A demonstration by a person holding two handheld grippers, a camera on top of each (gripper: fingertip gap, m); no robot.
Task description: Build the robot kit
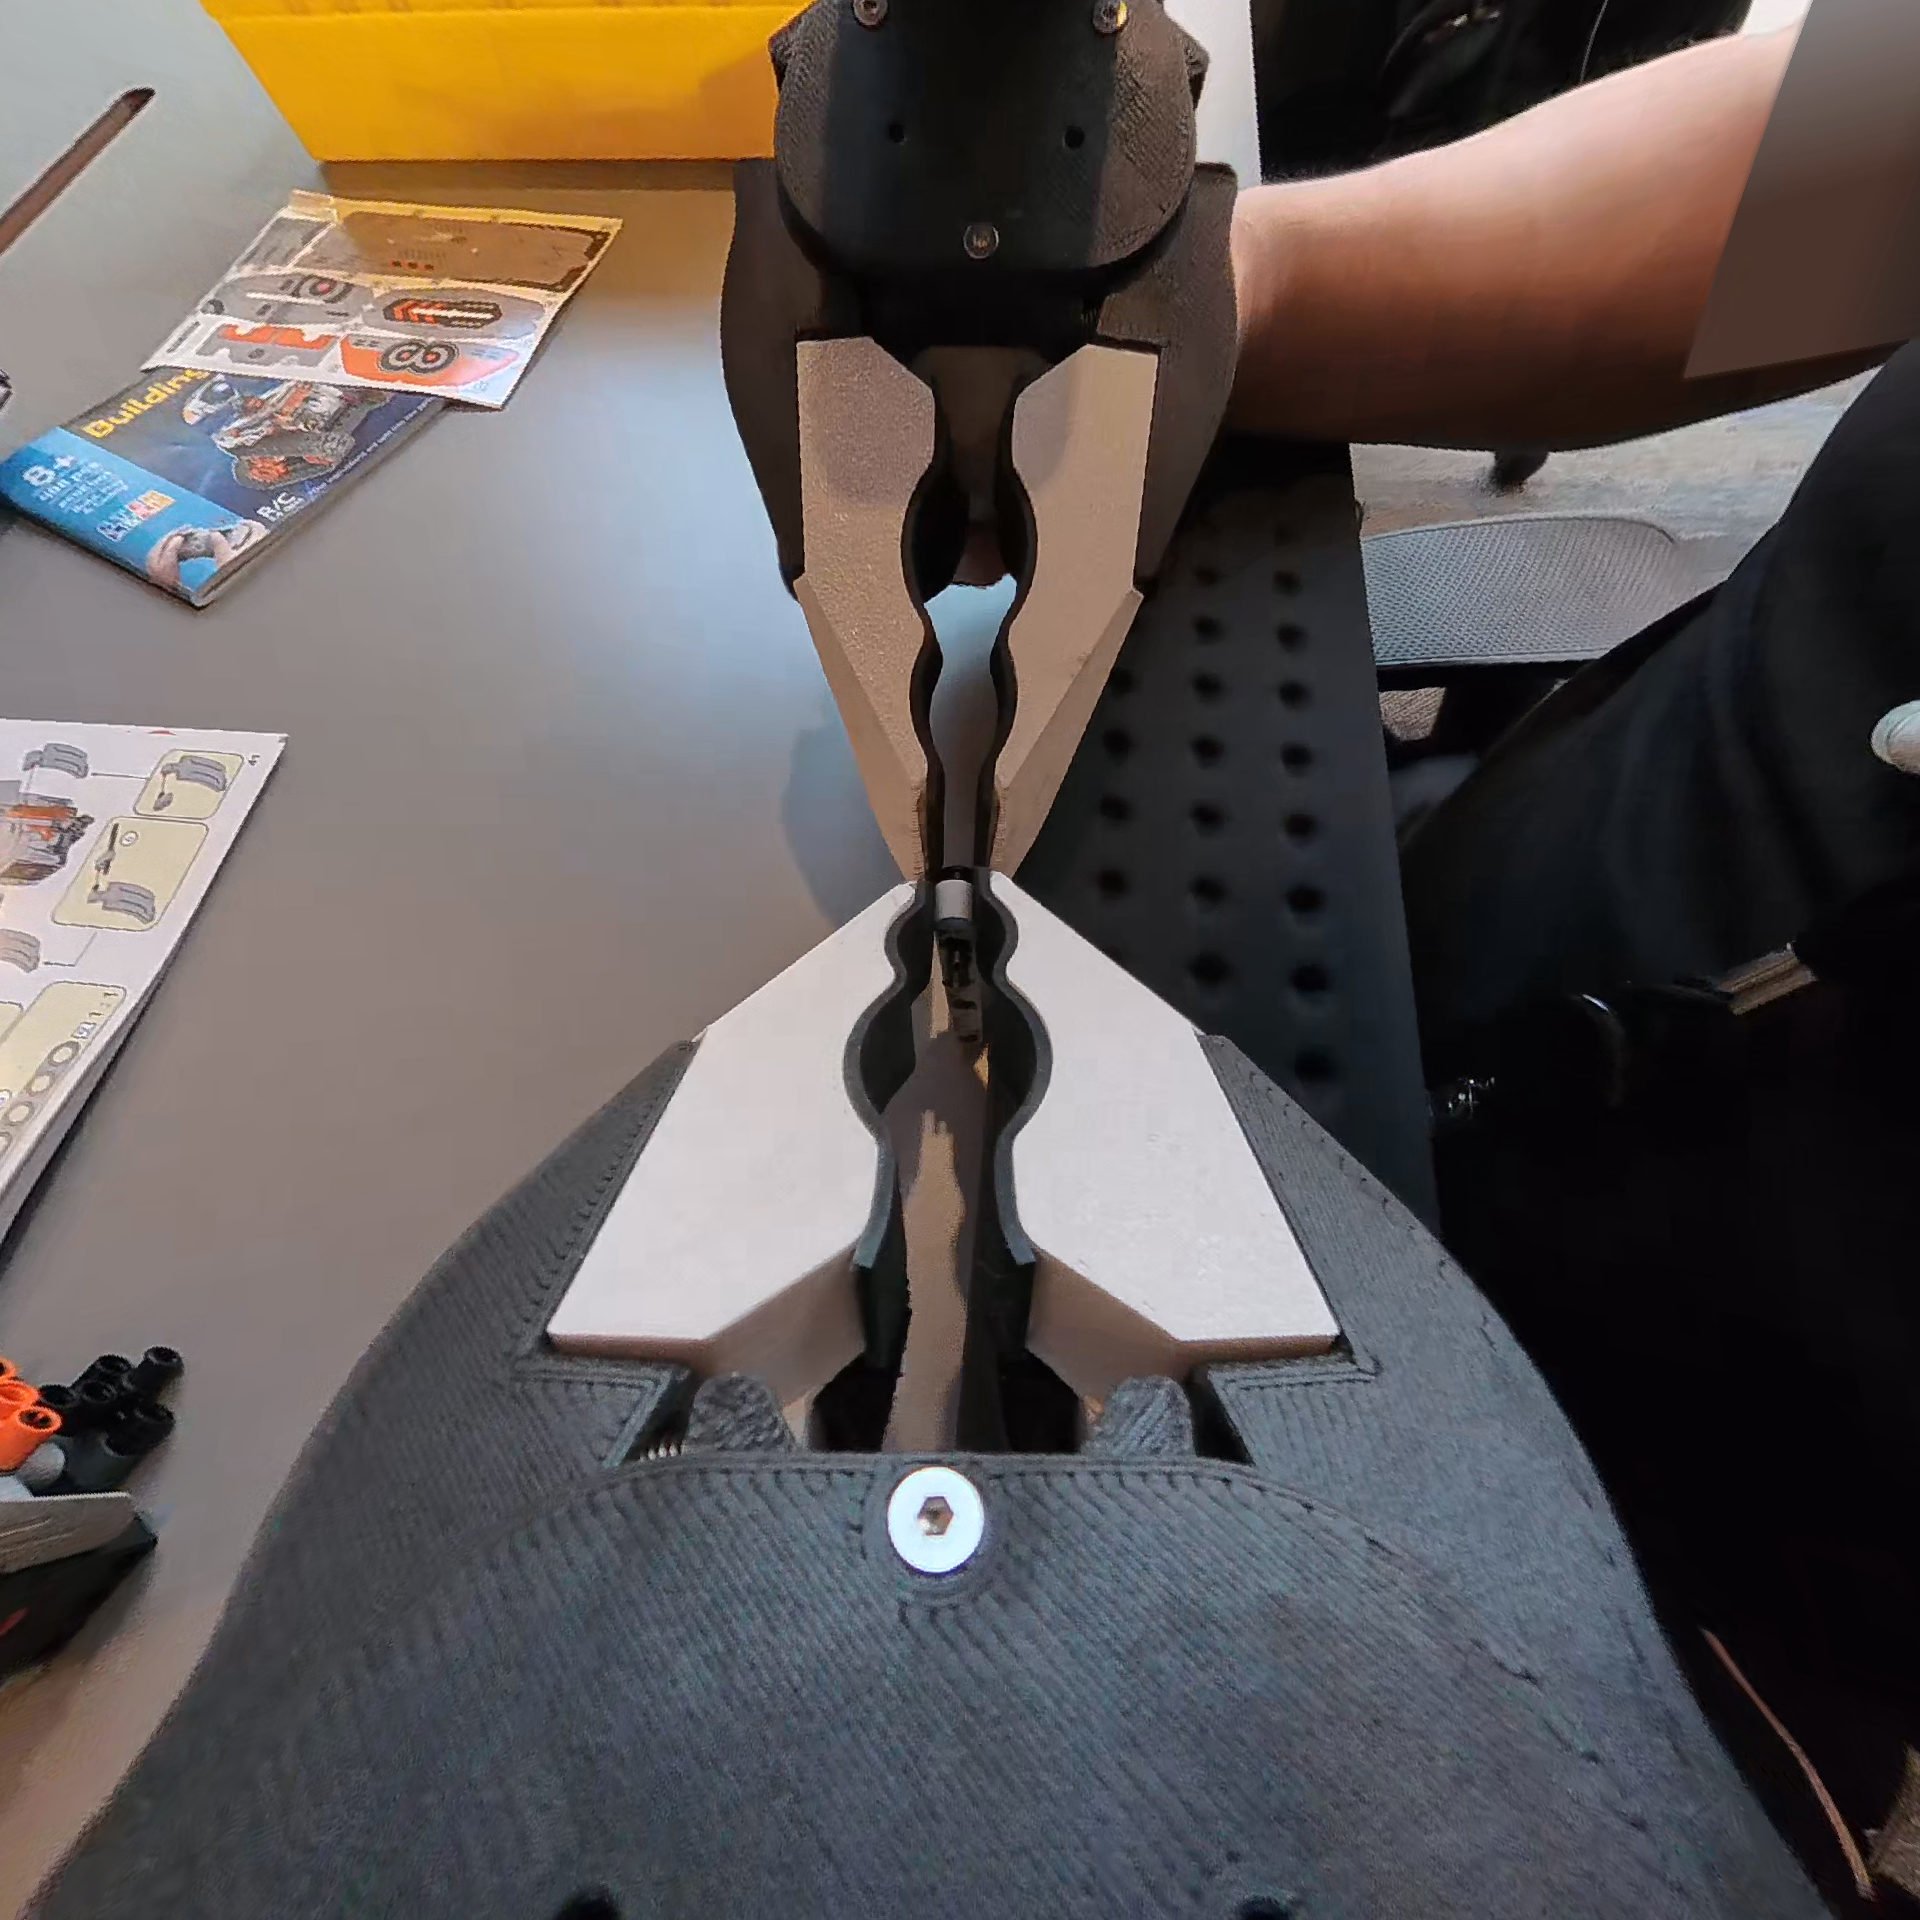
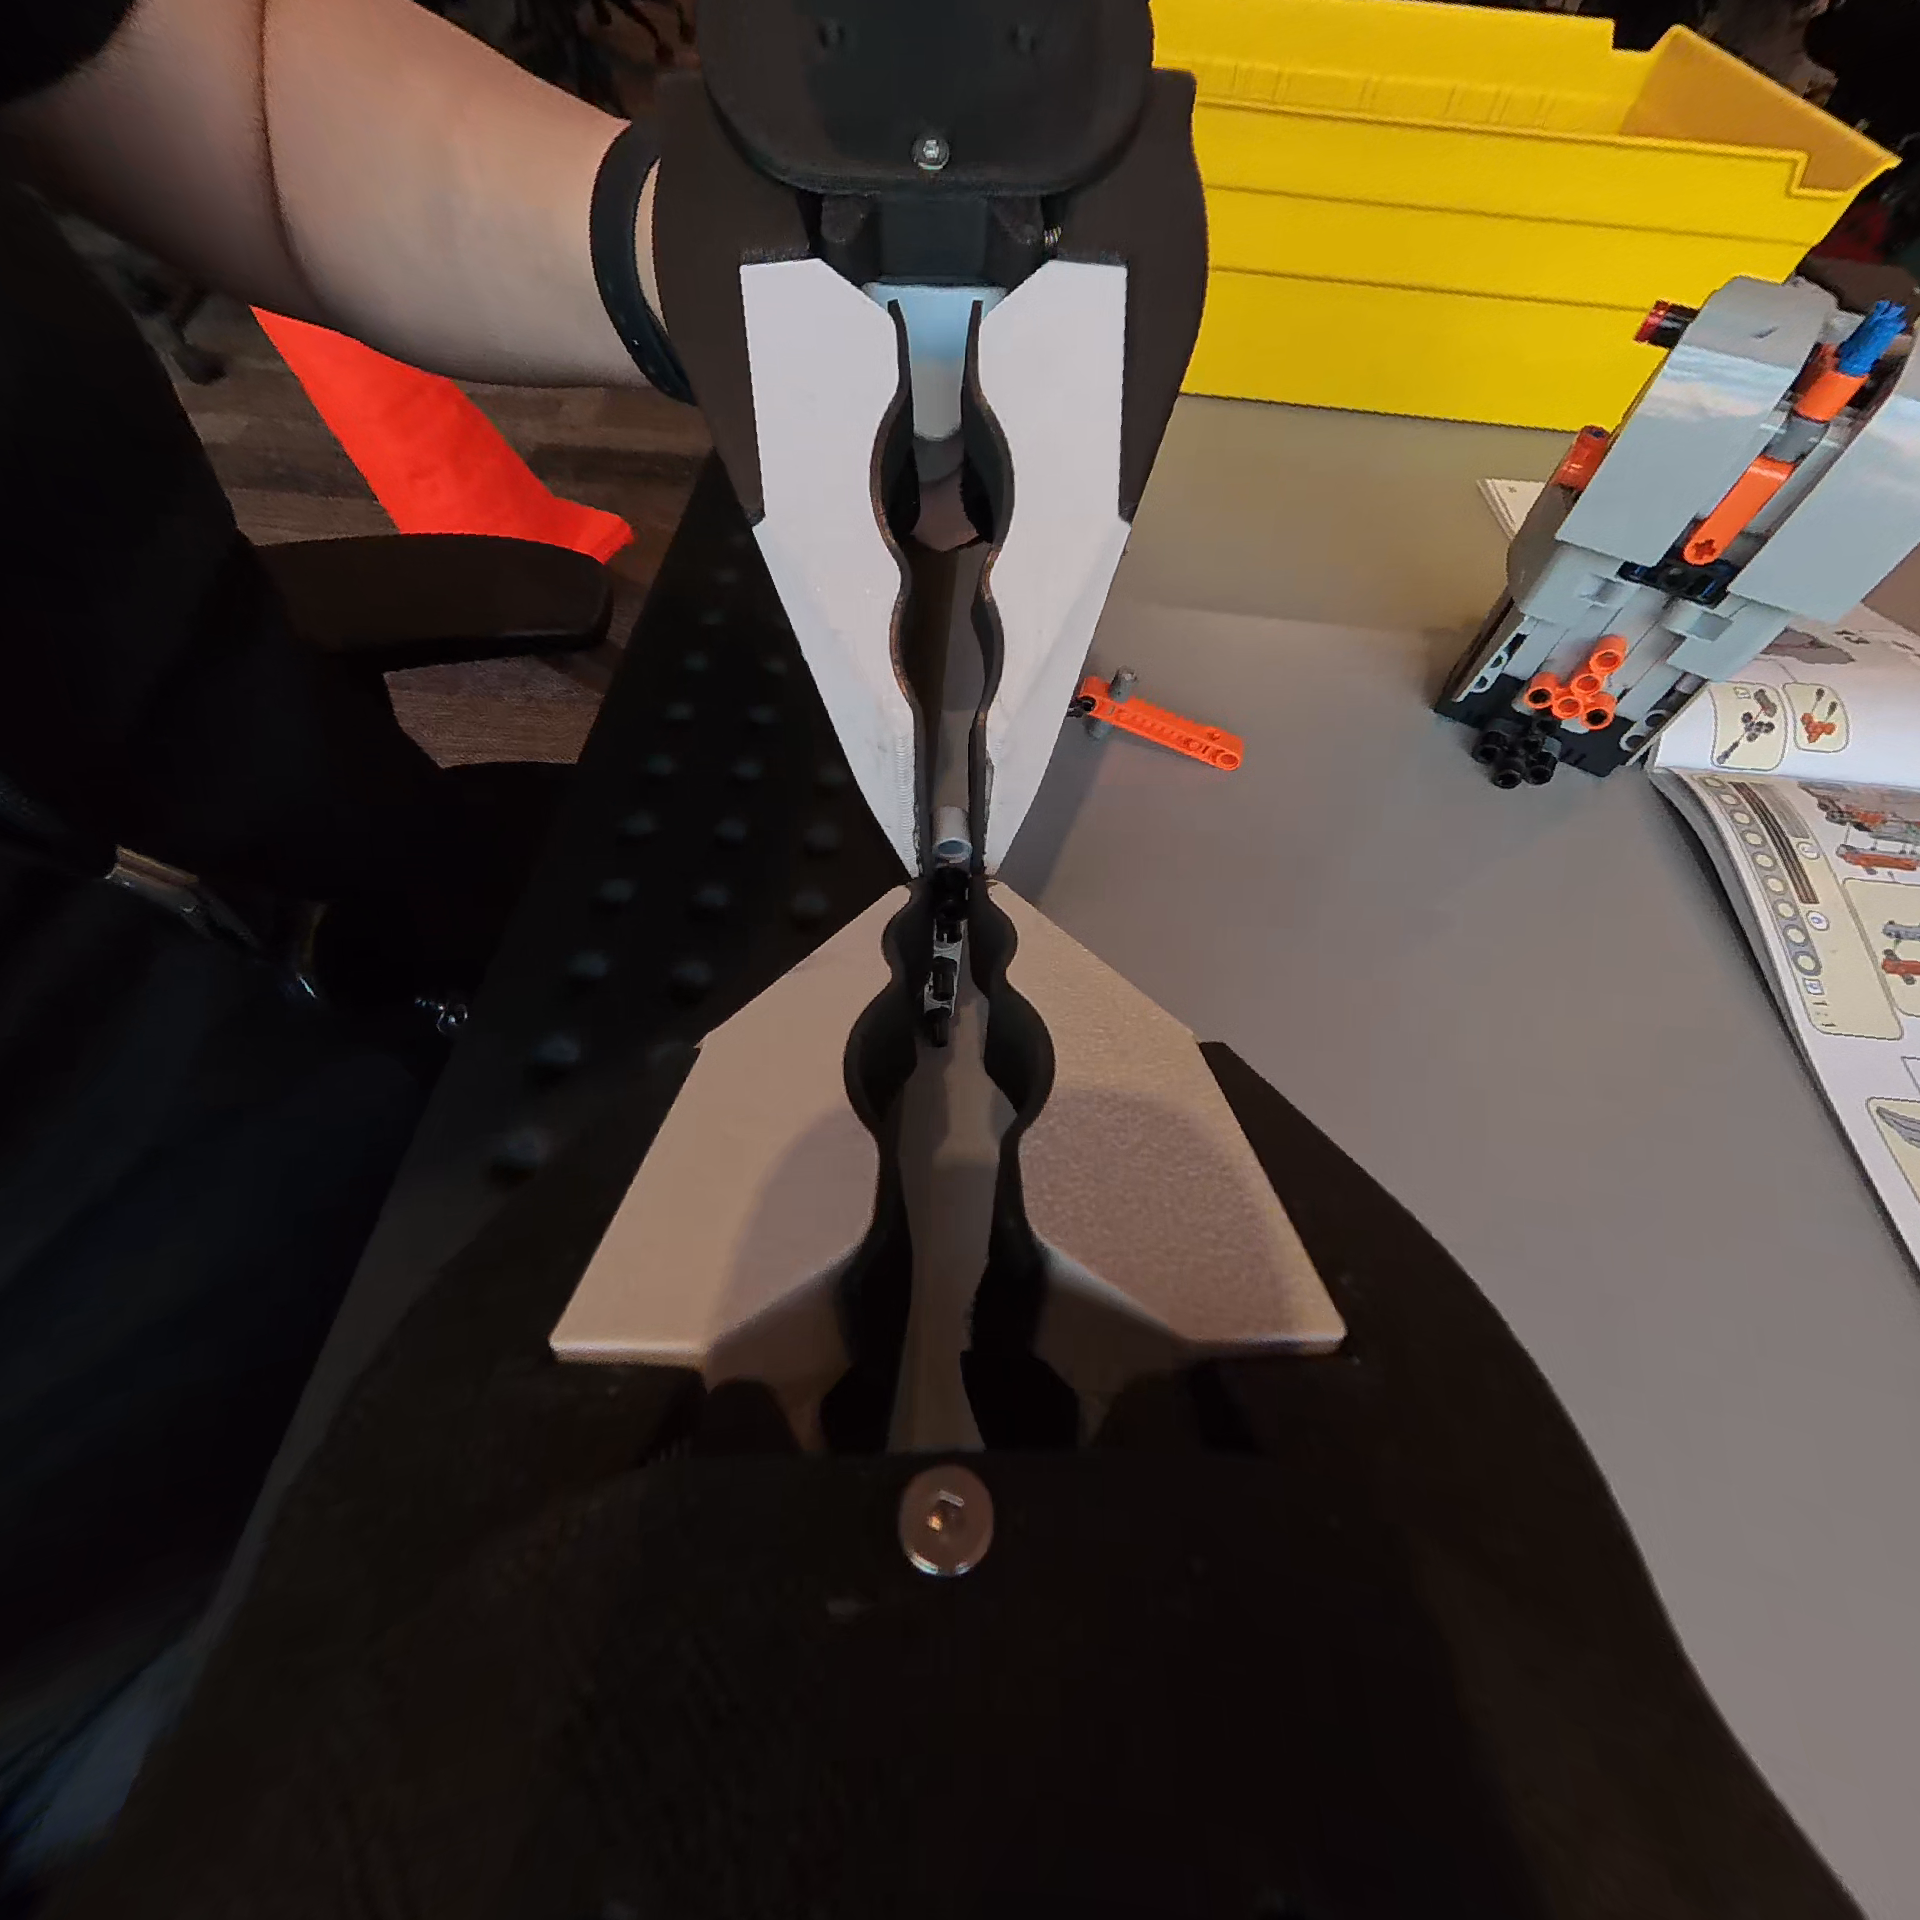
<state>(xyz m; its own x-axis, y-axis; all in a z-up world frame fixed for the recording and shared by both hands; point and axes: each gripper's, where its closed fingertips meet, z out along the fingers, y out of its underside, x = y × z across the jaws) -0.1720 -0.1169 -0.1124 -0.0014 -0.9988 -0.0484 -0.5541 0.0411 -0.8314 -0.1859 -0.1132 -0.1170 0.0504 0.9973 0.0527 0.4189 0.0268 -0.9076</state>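
The two grippers meet tip to tip above the near edge of a grey table (image 1: 540, 727). The left gripper (image 1: 954, 904) has its fingers closed on a small grey bushing (image 1: 953, 902) with a thin black pin piece (image 1: 961, 977) running back between them; the right gripper (image 2: 943, 904) is likewise clamped on the black pin piece (image 2: 940, 966), the pale bushing (image 2: 951, 847) sitting at the tips of the opposite one. Only the left wrist view shows a sticker sheet (image 1: 395, 301), a blue booklet (image 1: 218, 468) and a loose cluster of black and orange connectors (image 1: 94, 1403) at the left edge (small and partly cut off). Only the right wrist view shows a grey and orange brick model (image 2: 1704, 520) standing upright, a flat orange beam (image 2: 1164, 727) lying well apart from it, and a red-orange shape (image 2: 436, 447) on the floor beyond the table. Both views show a yellow bin (image 2: 1455, 208) at the far side and an open instruction booklet (image 2: 1818, 883). A black perforated chair back (image 1: 1226, 779) sits below the grippers, and a person's bare forearm (image 1: 1507, 312) reaches in behind the farther gripper.
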